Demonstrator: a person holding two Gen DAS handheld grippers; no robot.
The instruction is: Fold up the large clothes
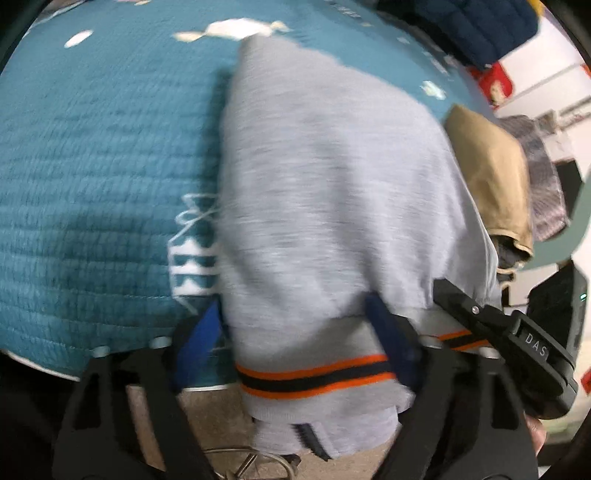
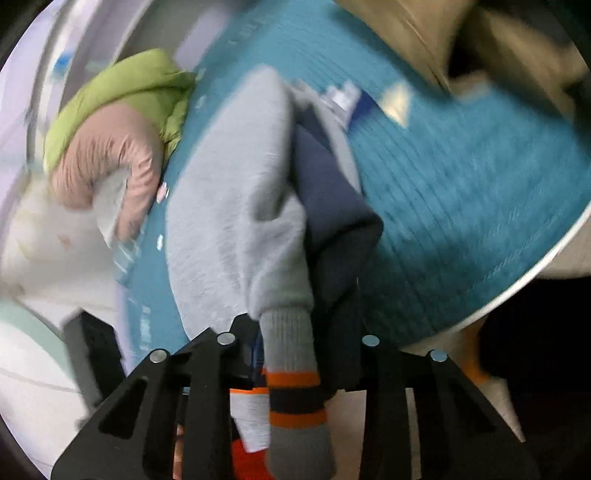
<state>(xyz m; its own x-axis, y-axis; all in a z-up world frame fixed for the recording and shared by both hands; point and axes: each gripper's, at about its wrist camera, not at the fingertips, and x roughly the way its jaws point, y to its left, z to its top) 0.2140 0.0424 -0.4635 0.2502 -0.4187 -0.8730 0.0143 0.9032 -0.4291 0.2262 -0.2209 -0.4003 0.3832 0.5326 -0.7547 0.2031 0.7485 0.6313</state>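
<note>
A light grey sweater point(image 1: 332, 192) with orange-and-navy striped ribbing lies folded lengthwise on a teal quilted bed cover point(image 1: 92, 166). My left gripper point(image 1: 295, 321) has its blue fingers point(image 1: 384, 325) on either side of the striped hem point(image 1: 314, 373); the hem bunches between them. My right gripper shows beside it as a black body point(image 1: 509, 332). In the right wrist view my right gripper point(image 2: 291, 343) is shut on the sweater's ribbed striped cuff point(image 2: 295, 391), with the grey sleeve point(image 2: 236, 192) and a navy inner layer point(image 2: 332, 199) running away from it over the cover point(image 2: 461, 192).
A tan garment point(image 1: 491, 173) and a grey knit piece point(image 1: 543, 173) lie right of the sweater. A navy quilted item point(image 1: 476, 26) sits far right. A green and pink padded jacket point(image 2: 110, 140) lies at the left. The bed edge point(image 2: 535, 273) borders dark floor.
</note>
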